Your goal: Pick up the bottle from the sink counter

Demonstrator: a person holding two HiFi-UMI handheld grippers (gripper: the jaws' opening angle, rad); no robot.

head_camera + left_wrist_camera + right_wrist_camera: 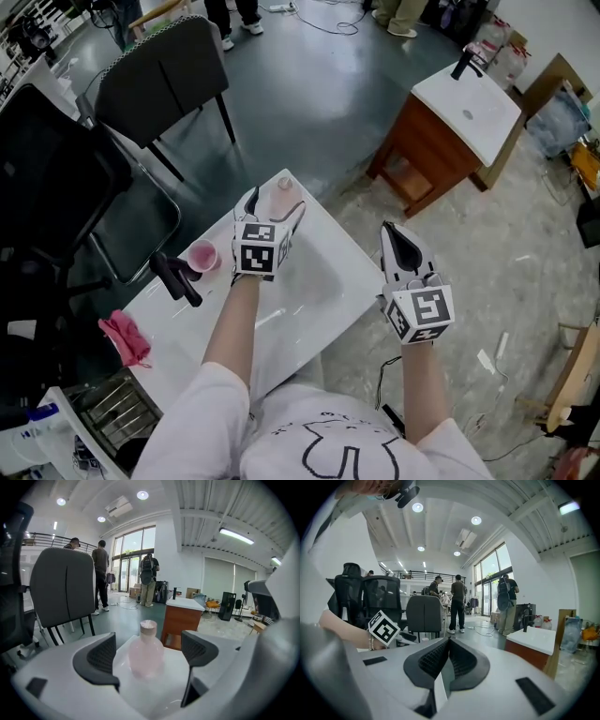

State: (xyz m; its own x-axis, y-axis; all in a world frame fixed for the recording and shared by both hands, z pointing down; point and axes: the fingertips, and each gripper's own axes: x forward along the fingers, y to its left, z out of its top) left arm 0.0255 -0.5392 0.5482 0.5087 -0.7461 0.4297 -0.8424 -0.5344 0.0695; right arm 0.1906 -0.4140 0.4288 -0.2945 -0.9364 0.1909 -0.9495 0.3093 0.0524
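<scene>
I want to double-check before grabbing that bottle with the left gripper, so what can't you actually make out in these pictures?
Base of the bottle: left gripper view, blurred into the white sink counter; head view, the left gripper covers its lower part.
What the bottle holds: cloudy and blurred, left gripper view.
Basin drain: head view, perhaps under the forearm.
Inside the pink cup: head view, too small.

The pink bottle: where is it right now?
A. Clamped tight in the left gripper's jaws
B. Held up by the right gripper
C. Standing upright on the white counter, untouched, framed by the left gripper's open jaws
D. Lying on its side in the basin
C: in the left gripper view the pink bottle stands upright on the white counter, and the left gripper has its jaws apart with a gap on each side of it.
</scene>
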